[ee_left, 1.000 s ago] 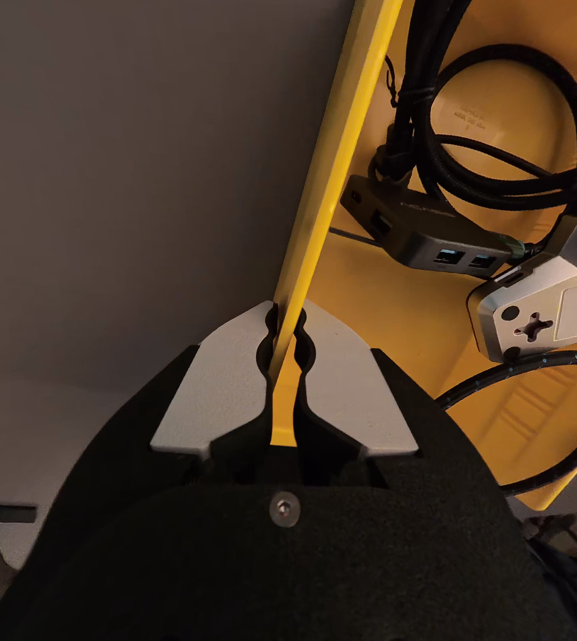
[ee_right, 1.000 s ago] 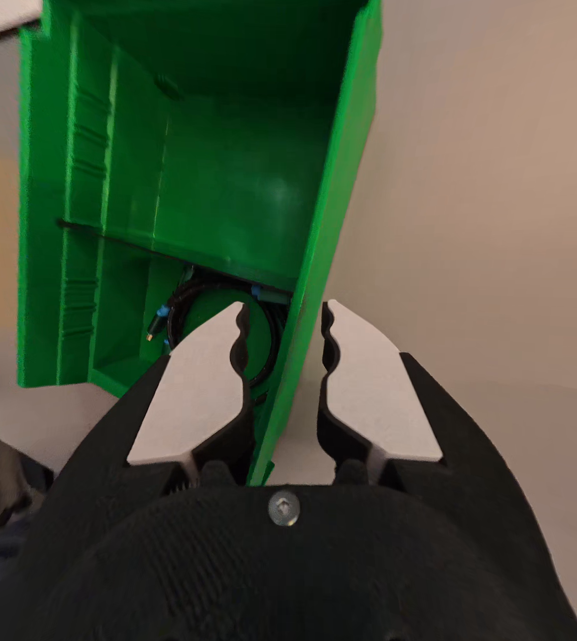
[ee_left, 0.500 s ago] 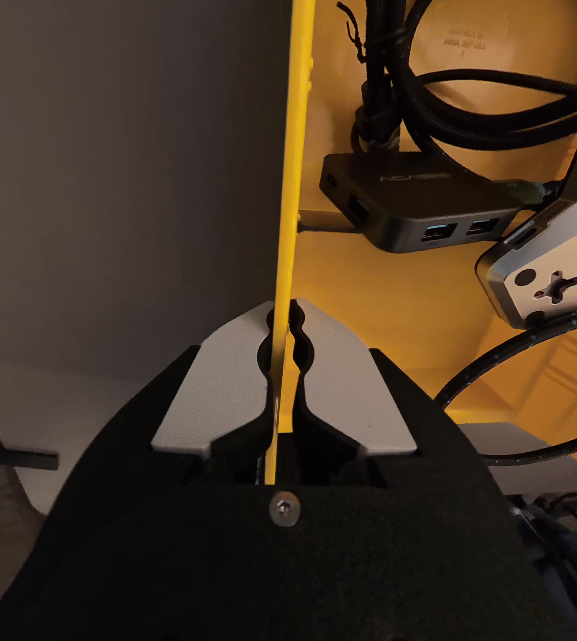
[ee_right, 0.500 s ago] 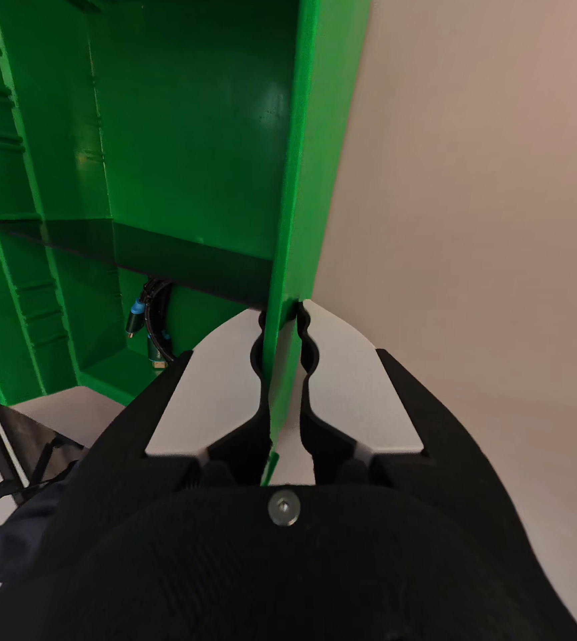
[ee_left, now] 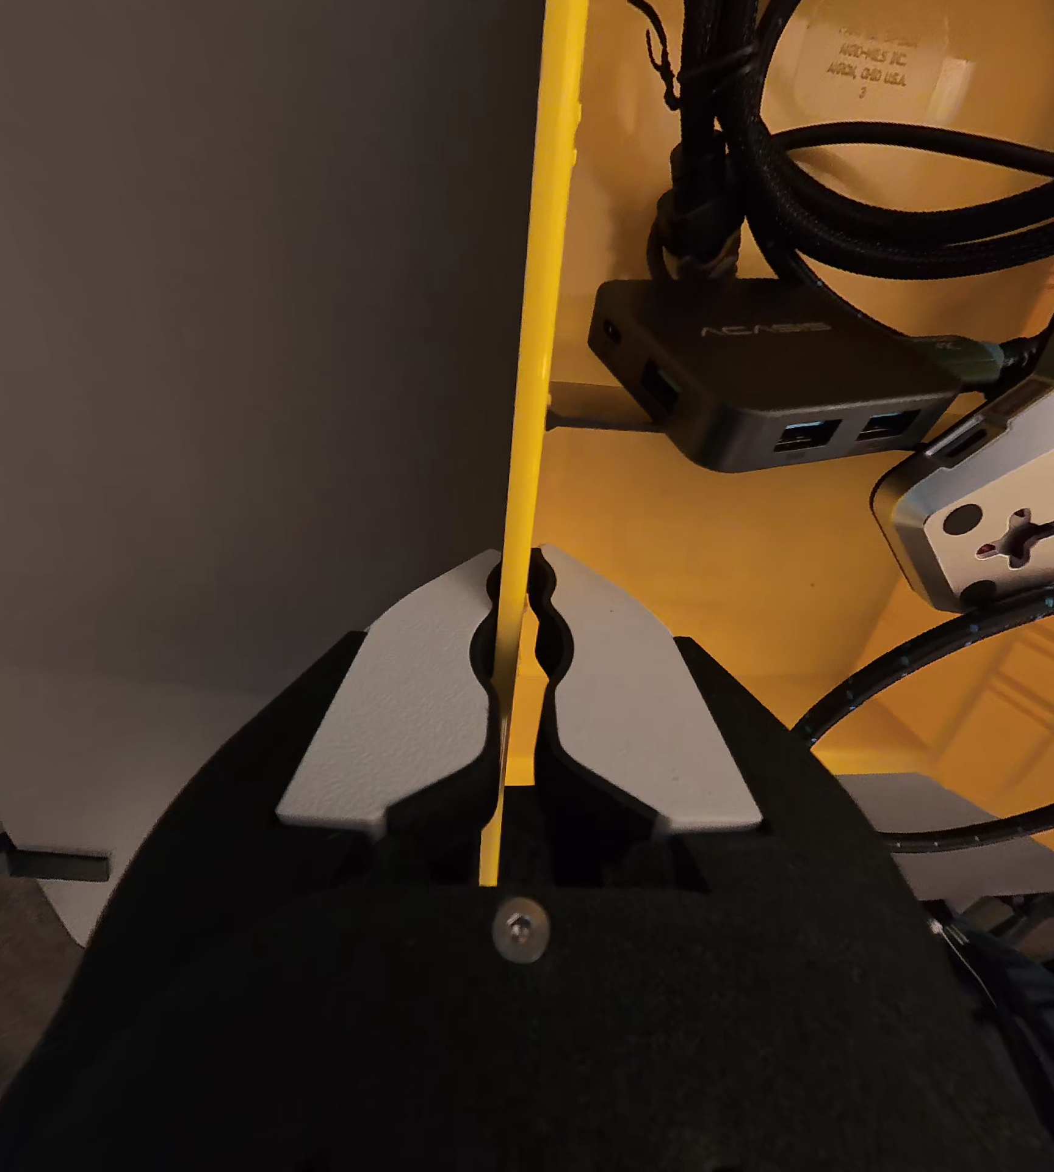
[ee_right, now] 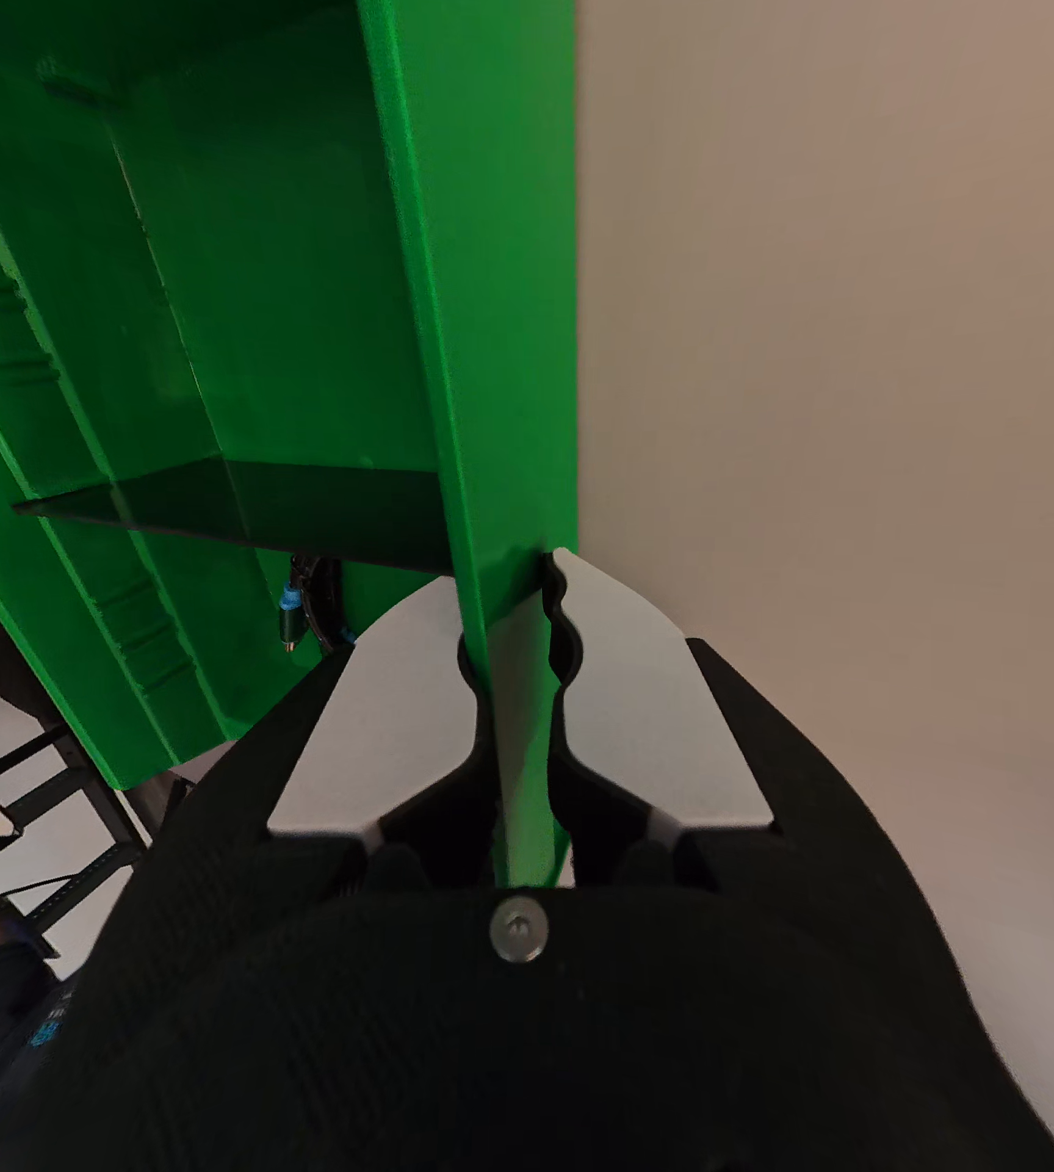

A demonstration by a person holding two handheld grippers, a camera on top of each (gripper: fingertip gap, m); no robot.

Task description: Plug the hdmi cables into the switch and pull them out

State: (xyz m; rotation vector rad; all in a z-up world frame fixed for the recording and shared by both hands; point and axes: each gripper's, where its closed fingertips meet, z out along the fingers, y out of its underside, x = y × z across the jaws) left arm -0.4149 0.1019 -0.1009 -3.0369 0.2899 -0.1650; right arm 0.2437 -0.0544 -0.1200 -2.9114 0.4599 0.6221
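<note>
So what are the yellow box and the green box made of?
Both look like moulded plastic. The yellow bin has a thin, glossy wall and raised lettering moulded into its floor. The green bin is smooth with moulded ribs and a soft shine. I can't be certain.

Left hand-held gripper (ee_left: 519,574) and right hand-held gripper (ee_right: 502,574) are both clamped nearly closed.

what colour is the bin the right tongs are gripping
Green: the right tongs clamp the green bin by its wall, best seen in the right wrist view.

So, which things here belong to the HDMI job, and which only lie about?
For the job:
- silver switch
- black braided cables
- left tongs
- right tongs

Lying about:
- yellow bin
- green bin
- dark hub
</note>
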